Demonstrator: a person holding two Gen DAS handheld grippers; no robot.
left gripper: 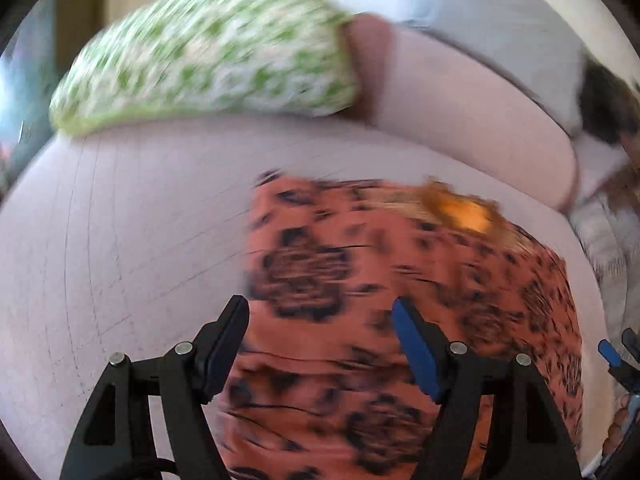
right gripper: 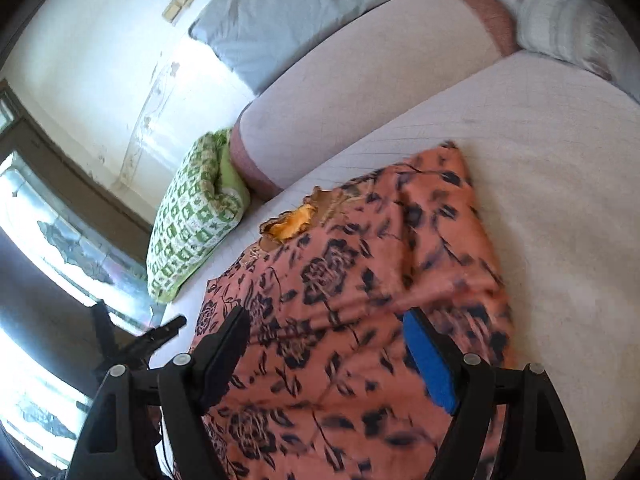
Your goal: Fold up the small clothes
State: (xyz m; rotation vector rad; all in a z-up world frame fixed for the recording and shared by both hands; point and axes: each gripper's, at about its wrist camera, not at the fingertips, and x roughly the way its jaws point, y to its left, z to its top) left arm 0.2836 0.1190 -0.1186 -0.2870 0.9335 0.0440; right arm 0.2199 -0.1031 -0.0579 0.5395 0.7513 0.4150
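Pale bed sheet (right gripper: 540, 184) serves as the folding surface; the orange flowered garment (right gripper: 360, 280) lies spread across it, presumably for flattening; left gripper (left gripper: 320, 344) and right gripper (right gripper: 326, 354) hover above, jaws apart, gripping nothing.

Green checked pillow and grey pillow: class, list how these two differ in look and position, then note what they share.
The green checked pillow bears a green-and-white check; the grey pillow is plain. The green checked pillow lies at the end of the pink bolster; the grey pillow stands behind the bolster, against the wall. Both are soft cushions at the bed's edge, clear of the floral garment.
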